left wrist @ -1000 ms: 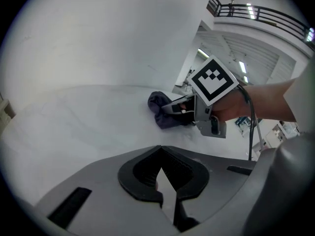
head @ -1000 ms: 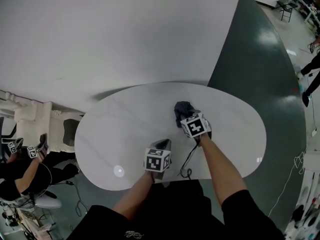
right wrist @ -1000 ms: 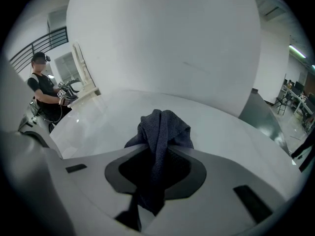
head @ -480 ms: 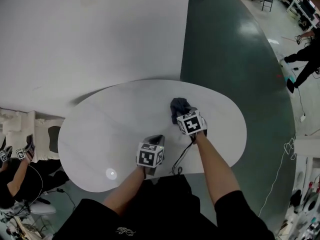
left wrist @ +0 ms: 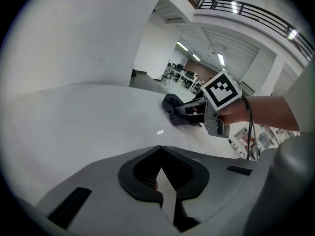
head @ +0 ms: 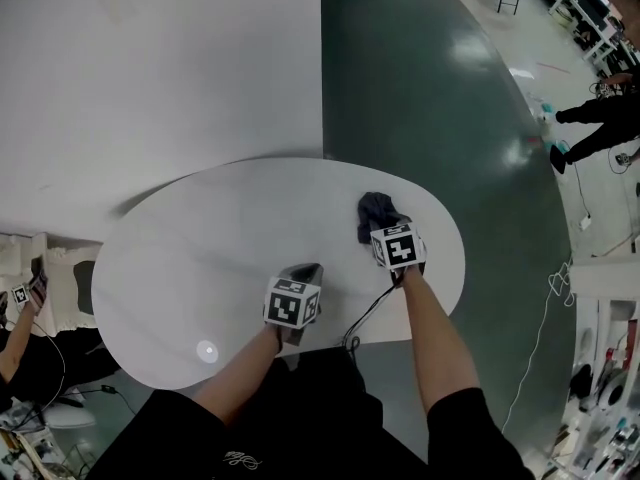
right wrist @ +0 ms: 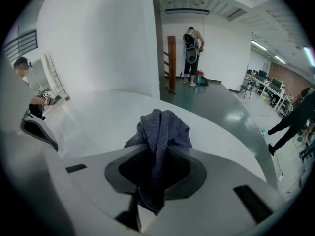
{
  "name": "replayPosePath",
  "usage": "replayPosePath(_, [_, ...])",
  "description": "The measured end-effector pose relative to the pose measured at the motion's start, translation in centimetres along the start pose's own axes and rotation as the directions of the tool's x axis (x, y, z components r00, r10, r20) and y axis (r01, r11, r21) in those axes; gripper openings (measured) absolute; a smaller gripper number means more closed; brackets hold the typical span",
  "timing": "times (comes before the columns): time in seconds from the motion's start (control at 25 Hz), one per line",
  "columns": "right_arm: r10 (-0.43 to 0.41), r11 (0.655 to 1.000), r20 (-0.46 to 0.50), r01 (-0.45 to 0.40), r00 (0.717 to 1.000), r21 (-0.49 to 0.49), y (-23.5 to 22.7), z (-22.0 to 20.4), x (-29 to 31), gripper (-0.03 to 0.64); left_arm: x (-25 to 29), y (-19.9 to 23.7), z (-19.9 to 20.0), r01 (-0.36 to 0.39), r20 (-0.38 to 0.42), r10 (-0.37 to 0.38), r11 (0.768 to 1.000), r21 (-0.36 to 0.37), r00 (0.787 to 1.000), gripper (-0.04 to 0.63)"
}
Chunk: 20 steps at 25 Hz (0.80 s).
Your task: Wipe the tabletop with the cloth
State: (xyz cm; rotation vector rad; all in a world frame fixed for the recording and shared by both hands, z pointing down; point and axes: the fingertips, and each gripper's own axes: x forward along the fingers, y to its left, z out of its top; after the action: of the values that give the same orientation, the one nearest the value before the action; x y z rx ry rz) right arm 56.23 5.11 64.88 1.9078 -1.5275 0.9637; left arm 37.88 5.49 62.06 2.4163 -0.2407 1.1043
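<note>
A dark blue-grey cloth [head: 376, 210] lies bunched on the white oval tabletop [head: 200, 258], toward its right end. My right gripper [head: 377, 230] is shut on it. In the right gripper view the cloth [right wrist: 160, 124] runs up between the jaws of the right gripper [right wrist: 158, 149] and flops forward onto the table [right wrist: 98, 112]. My left gripper [head: 308, 270] hovers at the table's near edge, left of the cloth, shut with nothing in it. The left gripper view shows the left gripper [left wrist: 158, 149], and beyond it the right gripper [left wrist: 193, 113] and the cloth [left wrist: 172, 109].
A black cable [head: 365, 318] hangs from my right gripper over the near table edge. A seated person [head: 20, 318] and white furniture [head: 70, 278] are off the left end. Dark green floor lies to the right, with a person [head: 590, 118] there. Another person [right wrist: 192, 43] stands far behind.
My right gripper has dragged the cloth across the table toward its right end. The left gripper has also shifted right along the near edge. Neither grip has changed.
</note>
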Motion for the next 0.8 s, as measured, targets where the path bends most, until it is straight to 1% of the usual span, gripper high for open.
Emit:
replayPosePath(0.24, [-0.091,0.995,-0.019,0.091,0.996,0.043,-5.1,-1.6,-1.3,0.075,1.1,-1.0,1.9,0.026,0.010,-0.026,0.999,0.034,1.000,0.003])
replayPosePath(0.36, [-0.145,0.981,-0.009,0.145,0.989,0.126,-8.9,-2.5,-2.2,0.075,2.2,-1.3,3.6,0.008,0.029,-0.009,1.000,0.030,1.000,0.003])
replayPosePath(0.44, [-0.192,0.962,-0.010,0.190,0.981,0.197,-11.5,-2.9,-2.7,0.075,2.5,-1.5,4.9,-0.014,0.051,0.013,1.000,0.019,0.999,0.003])
replayPosePath(0.48, [-0.219,0.952,-0.027,0.220,0.975,0.213,-12.3,-3.0,-2.8,0.075,2.4,-1.5,5.4,-0.026,0.062,0.026,1.000,0.012,0.998,0.003])
replayPosePath(0.52, [-0.247,0.945,-0.057,0.254,0.967,0.207,-12.9,-3.1,-2.8,0.075,2.1,-1.3,5.7,-0.039,0.071,0.039,0.999,0.002,0.997,0.003])
replayPosePath(0.56, [-0.276,0.940,-0.098,0.290,0.956,0.180,-13.2,-3.1,-2.8,0.075,1.7,-1.1,5.9,-0.050,0.080,0.051,0.999,-0.013,0.995,0.003])
replayPosePath(0.64, [-0.320,0.937,-0.158,0.337,0.934,0.094,-13.5,-2.8,-2.6,0.072,0.9,-0.8,5.9,-0.062,0.095,0.066,0.997,-0.053,0.993,0.003])
replayPosePath(0.68, [-0.329,0.937,-0.162,0.343,0.930,0.064,-13.5,-2.2,-2.4,0.071,0.6,-0.7,5.9,-0.062,0.103,0.069,0.996,-0.071,0.992,0.003])
replayPosePath(0.72, [-0.326,0.940,-0.158,0.338,0.932,0.057,-13.2,-1.5,-1.9,0.071,0.3,-0.4,5.9,-0.062,0.111,0.072,0.995,-0.084,0.991,0.003])
replayPosePath(0.8, [-0.306,0.945,-0.160,0.320,0.939,0.071,-11.8,-0.2,-0.5,0.071,-0.5,1.0,5.7,-0.074,0.123,0.087,0.992,-0.107,0.989,0.003])
